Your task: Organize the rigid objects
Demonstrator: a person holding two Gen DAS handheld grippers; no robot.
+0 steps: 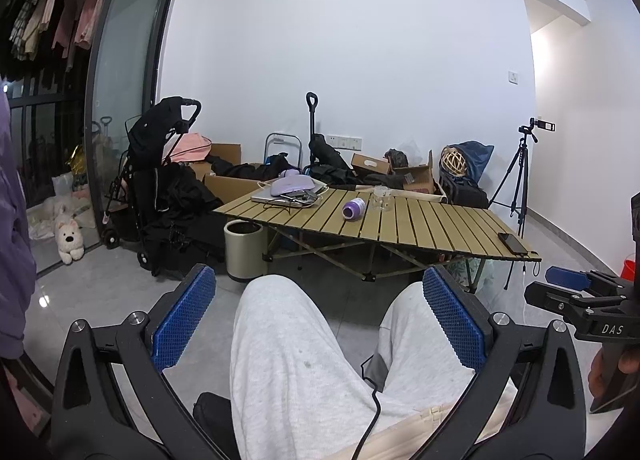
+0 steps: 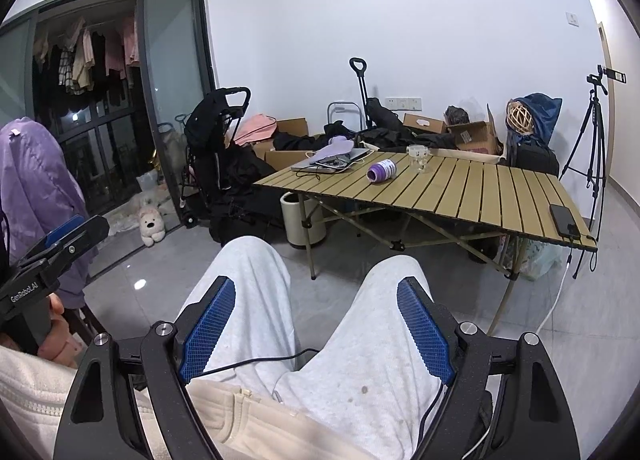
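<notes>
Both grippers, left (image 1: pixel 319 314) and right (image 2: pixel 316 330), gape wide and empty over grey-trousered knees (image 1: pixel 280 340); far off, a purple bottle (image 1: pixel 354 208) lies on its side beside a glass (image 1: pixel 382 197), cap end nearer, table (image 1: pixel 440 227) partly cut off.

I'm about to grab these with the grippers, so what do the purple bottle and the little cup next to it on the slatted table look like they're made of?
The purple bottle, lying on its side, looks like opaque plastic or coated metal with a satin sheen. The cup is see-through with bright glints: clear glass, possibly hard plastic.
</notes>
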